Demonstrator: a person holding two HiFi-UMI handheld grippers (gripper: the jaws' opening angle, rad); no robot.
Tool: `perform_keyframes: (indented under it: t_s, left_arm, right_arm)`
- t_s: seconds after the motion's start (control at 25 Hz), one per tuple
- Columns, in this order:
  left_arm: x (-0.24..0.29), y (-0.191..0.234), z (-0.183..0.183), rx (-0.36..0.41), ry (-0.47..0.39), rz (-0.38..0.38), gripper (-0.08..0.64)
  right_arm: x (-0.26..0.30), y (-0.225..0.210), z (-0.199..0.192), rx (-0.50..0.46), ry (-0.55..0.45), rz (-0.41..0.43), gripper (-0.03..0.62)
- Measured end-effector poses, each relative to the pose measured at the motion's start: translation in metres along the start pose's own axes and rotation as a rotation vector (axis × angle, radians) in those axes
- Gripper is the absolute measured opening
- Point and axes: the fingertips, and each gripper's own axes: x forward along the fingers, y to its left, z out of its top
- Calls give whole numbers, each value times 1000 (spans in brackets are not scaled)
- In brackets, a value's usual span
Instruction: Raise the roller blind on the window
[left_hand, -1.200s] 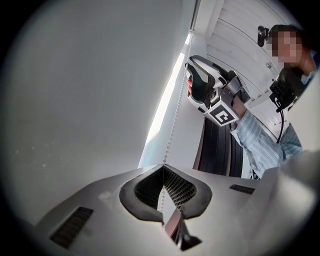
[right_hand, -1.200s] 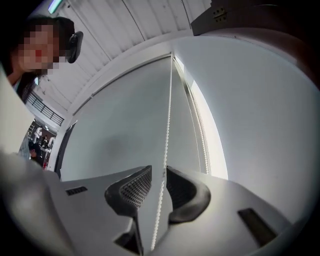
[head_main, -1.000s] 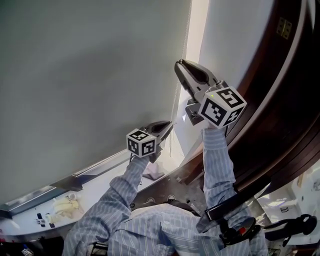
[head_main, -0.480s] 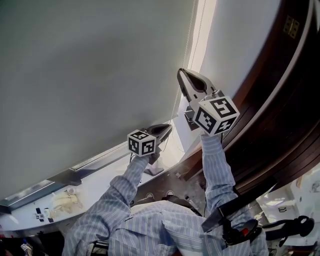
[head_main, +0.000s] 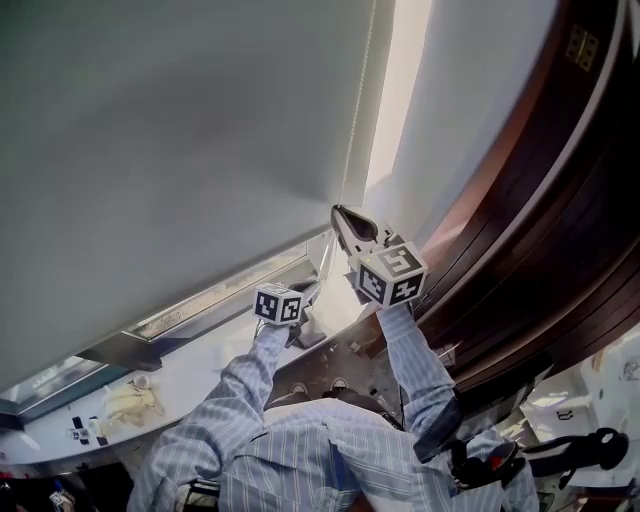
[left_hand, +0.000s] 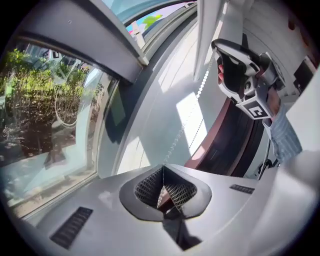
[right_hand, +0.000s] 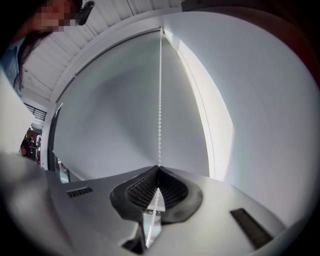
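Window bay, looking down past my striped sleeves (head_main: 300, 450); every position below is noted against the bead chain (head_main: 358, 110)

Left gripper (left_hand: 162, 187): lowest on the chain. Jaws closed on it, and the beads run straight into the seam between the ribbed pads. Nothing else is in there

Right gripper (right_hand: 157, 186): higher up the same chain. Jaws pressed together with the beads pinched between the pads, and a short tail of chain hangs out behind them. Above this grip the chain runs straight and taut

White sill (head_main: 180, 385): down and left of the chain, with a few small items on it that are too small for me to identify

Roller blind (head_main: 180, 140): directly left of the chain. It is plain grey and covers most of the window; a strip of glass (left_hand: 45, 115) shows under its lower edge

Right of the chain: a bright band of daylight, then a pale wall, then dark wood panelling (head_main: 540, 200)

Beyond the glass, furthest from the chain: sunlit shrubs
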Motion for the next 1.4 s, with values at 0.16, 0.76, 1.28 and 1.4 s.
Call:
perform_keyframes:
  t_s: [0.16,0.76,1.28,1.4]
  left_arm:
    - [-4,1,-34,108,49,22,8]
    - [-155,-210,320,570,-648,-133,117]
    - [-166,-236,395,518,-715,-236,6]
    - [-163,-234,392,552,-700,-195,5]
  right_arm:
    - [-5,0,-37,21,34,-32,5]
    - [-5,11,-34,34,43,8,5]
    - [-22,15,-35,29,34,0,5]
    - [-23,14,-37,15,37,-25,5]
